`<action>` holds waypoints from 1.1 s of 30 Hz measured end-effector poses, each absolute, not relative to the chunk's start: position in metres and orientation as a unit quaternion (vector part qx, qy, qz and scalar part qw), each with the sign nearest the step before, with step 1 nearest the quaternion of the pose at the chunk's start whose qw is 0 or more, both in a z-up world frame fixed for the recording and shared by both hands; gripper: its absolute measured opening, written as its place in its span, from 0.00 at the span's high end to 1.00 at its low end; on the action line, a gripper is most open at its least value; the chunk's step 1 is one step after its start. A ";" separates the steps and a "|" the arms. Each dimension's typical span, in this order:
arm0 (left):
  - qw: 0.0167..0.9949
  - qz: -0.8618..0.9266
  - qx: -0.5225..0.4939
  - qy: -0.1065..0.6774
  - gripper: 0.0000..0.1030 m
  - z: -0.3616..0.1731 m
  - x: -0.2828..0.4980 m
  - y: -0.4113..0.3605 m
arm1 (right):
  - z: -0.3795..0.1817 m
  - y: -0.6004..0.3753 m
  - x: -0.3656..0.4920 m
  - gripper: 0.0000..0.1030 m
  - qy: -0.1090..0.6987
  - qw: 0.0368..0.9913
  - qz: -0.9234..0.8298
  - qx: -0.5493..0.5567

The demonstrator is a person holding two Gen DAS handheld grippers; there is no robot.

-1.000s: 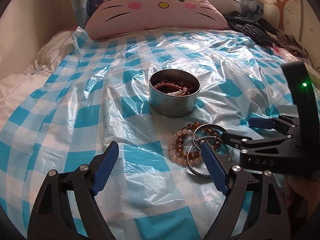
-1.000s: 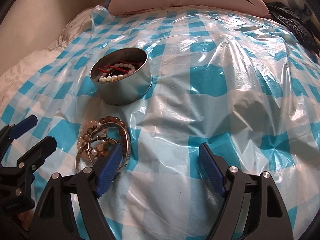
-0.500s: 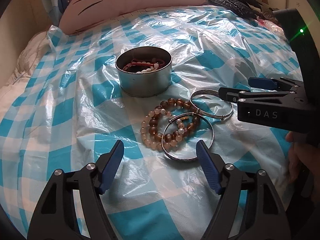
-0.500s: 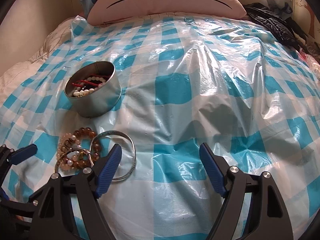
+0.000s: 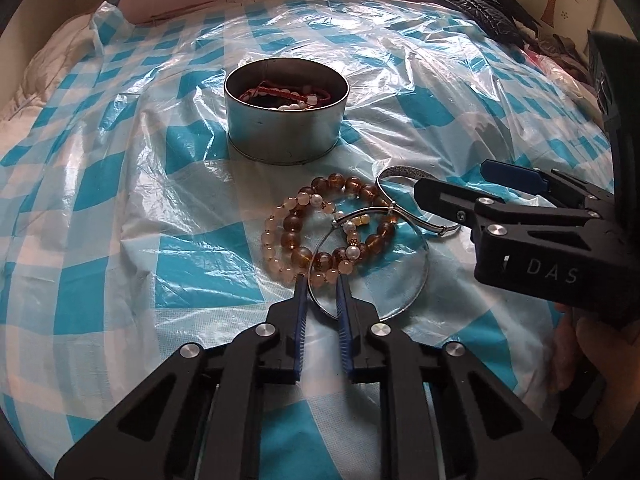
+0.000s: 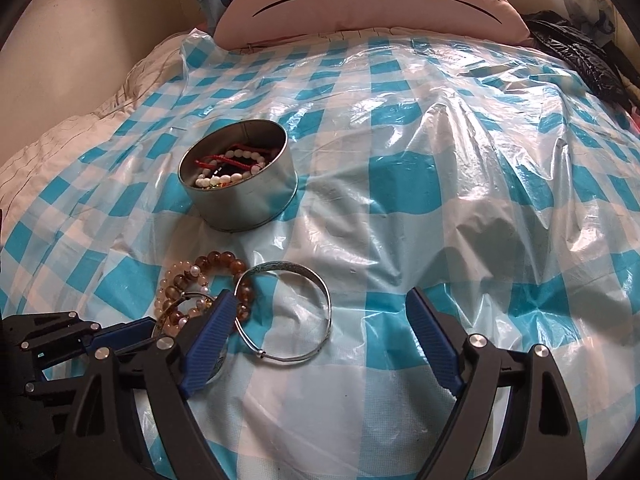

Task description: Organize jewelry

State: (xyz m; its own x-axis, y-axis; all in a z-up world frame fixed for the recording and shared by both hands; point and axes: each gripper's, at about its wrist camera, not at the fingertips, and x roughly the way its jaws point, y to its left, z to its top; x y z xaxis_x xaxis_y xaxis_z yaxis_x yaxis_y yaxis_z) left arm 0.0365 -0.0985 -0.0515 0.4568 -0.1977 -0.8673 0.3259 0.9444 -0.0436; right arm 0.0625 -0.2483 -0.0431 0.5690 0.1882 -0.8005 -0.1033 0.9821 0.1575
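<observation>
The left gripper (image 5: 322,284) is closing on the near rim of the thin bangle (image 5: 416,296). The right gripper (image 6: 320,320) is hanging wide open, gripping nothing, over the band bangle (image 6: 326,300). Bead bracelets (image 5: 296,236) are lying tangled beside both. Beyond, the tin (image 5: 284,136) is holding some pieces already; four appear left outside.

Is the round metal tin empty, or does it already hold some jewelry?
Not empty. The tin stands upright and open, with a white bead bracelet and red cord inside; it is far from full.
</observation>
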 end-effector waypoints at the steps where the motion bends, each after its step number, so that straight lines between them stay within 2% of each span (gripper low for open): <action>1: 0.850 -0.156 0.068 0.498 0.94 -0.050 0.036 -0.099 | -0.043 -0.249 0.063 0.19 0.457 0.884 0.083 0.050; 4: 0.849 -0.164 0.069 0.498 0.97 -0.043 0.035 -0.093 | -0.043 -0.253 0.062 0.19 0.455 0.884 0.082 0.060; 13: 0.862 -0.127 0.050 0.488 0.97 -0.033 0.038 -0.052 | -0.045 -0.246 0.063 0.19 0.466 0.879 0.092 0.044; 22: 0.861 -0.128 0.024 0.492 0.97 -0.043 0.045 -0.055 | -0.056 -0.224 0.066 0.20 0.486 0.865 0.122 0.008; 23: 0.859 -0.128 0.021 0.495 0.97 -0.045 0.046 -0.055 | -0.056 -0.223 0.067 0.22 0.486 0.864 0.129 0.011; 25: 0.858 -0.125 0.014 0.498 0.97 -0.047 0.048 -0.054 | -0.057 -0.222 0.066 0.41 0.486 0.862 0.141 0.016; 27: 0.855 -0.123 0.011 0.504 0.96 -0.049 0.050 -0.055 | -0.056 -0.223 0.066 0.46 0.485 0.862 0.147 0.022; 33: 0.850 -0.127 0.014 0.511 0.94 -0.054 0.051 -0.058 | -0.050 -0.224 0.064 0.46 0.473 0.867 0.152 0.033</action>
State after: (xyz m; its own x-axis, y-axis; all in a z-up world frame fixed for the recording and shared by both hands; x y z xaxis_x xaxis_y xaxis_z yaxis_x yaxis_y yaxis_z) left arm 0.0506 -0.0579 -0.0542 0.4459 -0.2016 -0.8721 0.2299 0.9674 -0.1061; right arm 0.0643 -0.2243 -0.0502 0.5071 0.2943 -0.8101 -0.2323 0.9518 0.2004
